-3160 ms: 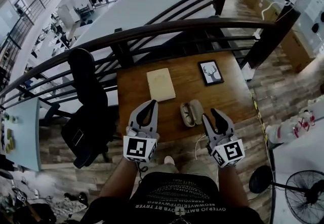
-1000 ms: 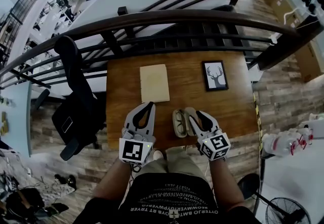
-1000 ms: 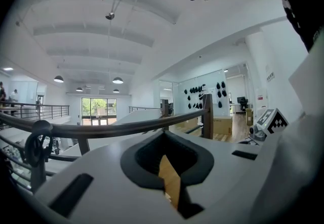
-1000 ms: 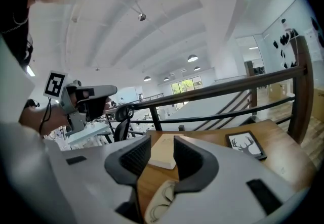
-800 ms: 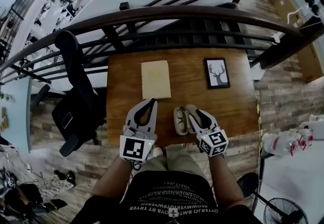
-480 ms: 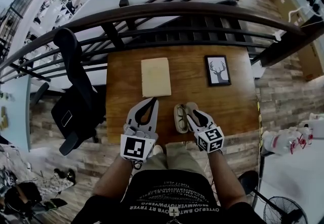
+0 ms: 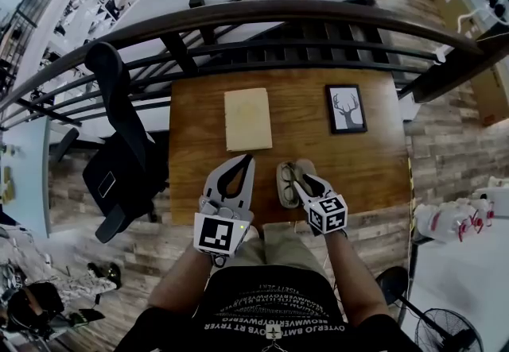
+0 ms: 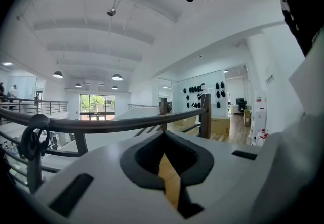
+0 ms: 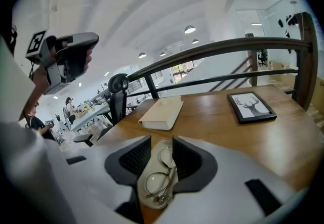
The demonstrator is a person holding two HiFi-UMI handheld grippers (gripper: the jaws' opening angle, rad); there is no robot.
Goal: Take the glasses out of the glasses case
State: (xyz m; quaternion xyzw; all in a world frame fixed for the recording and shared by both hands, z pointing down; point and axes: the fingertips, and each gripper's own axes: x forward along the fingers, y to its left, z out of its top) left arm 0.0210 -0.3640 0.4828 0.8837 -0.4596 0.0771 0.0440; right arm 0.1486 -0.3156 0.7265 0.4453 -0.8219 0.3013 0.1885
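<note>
A black padded office chair [image 7: 119, 160] stands left of the table. The left hand-held gripper [image 7: 246, 160], grey plastic with dark pads, hangs clenched on nothing. Beyond it lies a flat cream book [image 7: 247, 118]. Near the front edge an oval, pale glasses case [image 9: 144, 197] lies open, with round thin-wire glasses [image 9: 163, 170] inside. The right hand-held gripper [image 9: 161, 139] is released, its ribbed pads apart on either side of the glasses. Further right lies a black-framed deer picture [image 7: 347, 108].

The table [image 7: 302, 104] is smooth brown wood, set against a dark curved railing [image 7: 278, 17] over a bright open hall.

Since a second ago the right gripper has sunk over the case, while the left has kept still.
</note>
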